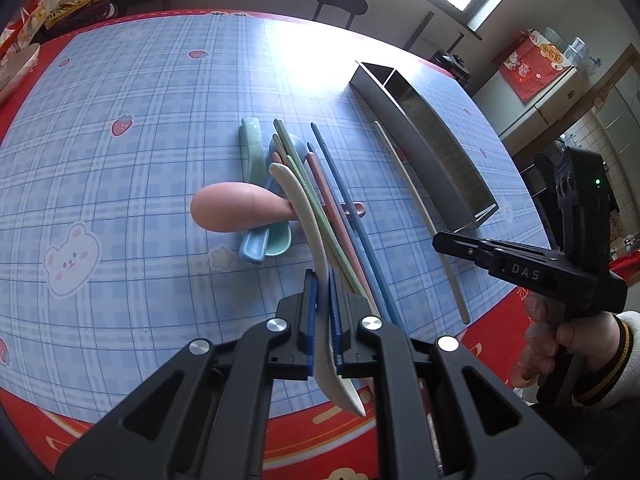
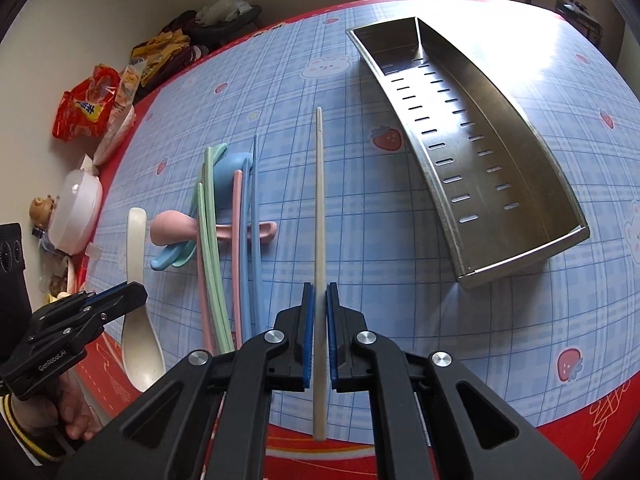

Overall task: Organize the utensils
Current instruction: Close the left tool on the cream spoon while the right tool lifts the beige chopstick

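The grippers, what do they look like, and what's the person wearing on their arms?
Both are black handheld tools with angular linkage arms, silver round rivets and blue ribbed pads. The left gripper reads "GenRobot.AI" on its side; the right gripper reads "DAS" and shows a small green light. The cream sleeve has a dark cuff with yellow stripes.

Bare tablecloth (image 2: 360,208) between utensil pile (image 2: 224,216) and metal tray (image 2: 516,128).
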